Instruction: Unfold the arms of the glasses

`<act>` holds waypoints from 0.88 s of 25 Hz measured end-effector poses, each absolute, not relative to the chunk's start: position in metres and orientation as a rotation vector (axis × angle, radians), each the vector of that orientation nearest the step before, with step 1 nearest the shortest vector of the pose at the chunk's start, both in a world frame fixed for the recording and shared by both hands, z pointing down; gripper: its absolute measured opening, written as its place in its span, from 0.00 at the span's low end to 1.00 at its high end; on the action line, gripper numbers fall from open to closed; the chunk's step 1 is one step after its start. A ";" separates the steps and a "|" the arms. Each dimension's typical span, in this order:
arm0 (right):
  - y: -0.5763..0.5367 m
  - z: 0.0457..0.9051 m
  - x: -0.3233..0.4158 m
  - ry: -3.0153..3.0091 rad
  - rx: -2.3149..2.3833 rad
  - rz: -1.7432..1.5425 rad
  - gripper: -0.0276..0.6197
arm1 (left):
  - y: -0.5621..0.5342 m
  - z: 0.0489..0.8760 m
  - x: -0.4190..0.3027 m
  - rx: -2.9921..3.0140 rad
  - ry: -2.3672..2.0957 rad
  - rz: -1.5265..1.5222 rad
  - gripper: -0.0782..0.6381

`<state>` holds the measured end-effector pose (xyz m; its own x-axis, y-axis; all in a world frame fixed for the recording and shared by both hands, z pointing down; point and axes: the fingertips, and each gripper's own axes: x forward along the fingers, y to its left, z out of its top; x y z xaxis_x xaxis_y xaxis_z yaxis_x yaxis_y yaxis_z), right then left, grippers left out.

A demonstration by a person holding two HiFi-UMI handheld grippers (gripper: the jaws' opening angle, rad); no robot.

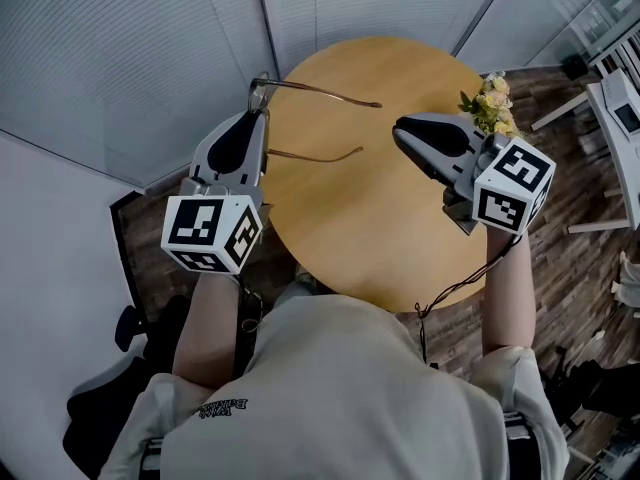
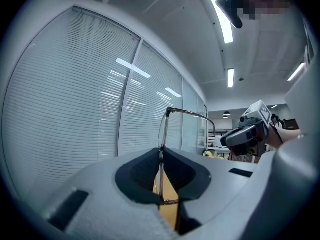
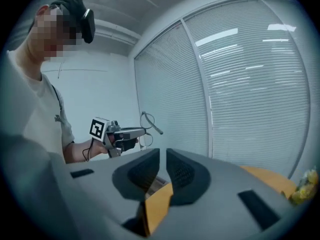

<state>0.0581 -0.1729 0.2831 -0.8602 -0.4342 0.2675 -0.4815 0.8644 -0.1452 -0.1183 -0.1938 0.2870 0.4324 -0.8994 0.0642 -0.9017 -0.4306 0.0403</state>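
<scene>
The thin metal-framed glasses [image 1: 300,93] are held above the far left edge of the round wooden table [image 1: 370,218]. My left gripper [image 1: 257,118] is shut on their front frame. Both arms stick out to the right over the table, the far arm [image 1: 335,94] higher than the near arm [image 1: 315,156]. In the left gripper view one lens [image 2: 162,129] stands upright between the pads of the left gripper [image 2: 161,184]. My right gripper [image 1: 400,133] hovers over the table to the right of the arm tips, apart from them. The right gripper [image 3: 163,166] is shut on nothing. Its view shows the glasses [image 3: 146,129] in the left gripper [image 3: 125,132].
A small bunch of yellow flowers [image 1: 490,103] stands at the table's far right edge, just behind the right gripper. A black office chair [image 1: 130,328] is on the floor at lower left. White furniture [image 1: 620,118] stands at the right. Blinds cover glass walls behind the table.
</scene>
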 end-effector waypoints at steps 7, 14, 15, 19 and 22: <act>-0.183 0.230 0.086 -2.855 1.047 0.159 0.11 | -0.196 0.246 -0.122 2.657 -1.682 -0.027 0.17; -0.163 0.185 0.103 -2.846 1.309 -0.075 0.11 | -0.188 0.207 -0.112 2.746 -1.716 -0.080 0.17; -0.159 0.180 0.104 -2.847 1.337 -0.101 0.11 | -0.187 0.202 -0.110 2.756 -1.721 -0.086 0.17; -0.149 0.170 0.113 -2.814 1.463 -0.204 0.11 | -0.181 0.190 -0.106 2.787 -1.718 -0.107 0.17; -0.145 0.172 0.122 -2.803 1.510 -0.233 0.11 | -0.176 0.190 -0.102 2.793 -1.694 -0.125 0.17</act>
<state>0.1215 -0.1451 0.1721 -0.5515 -0.8264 -0.1132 -0.8338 0.5422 0.1042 -0.1015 -0.1763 0.1905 0.4622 -0.8771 -0.1311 -0.8868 -0.4570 -0.0691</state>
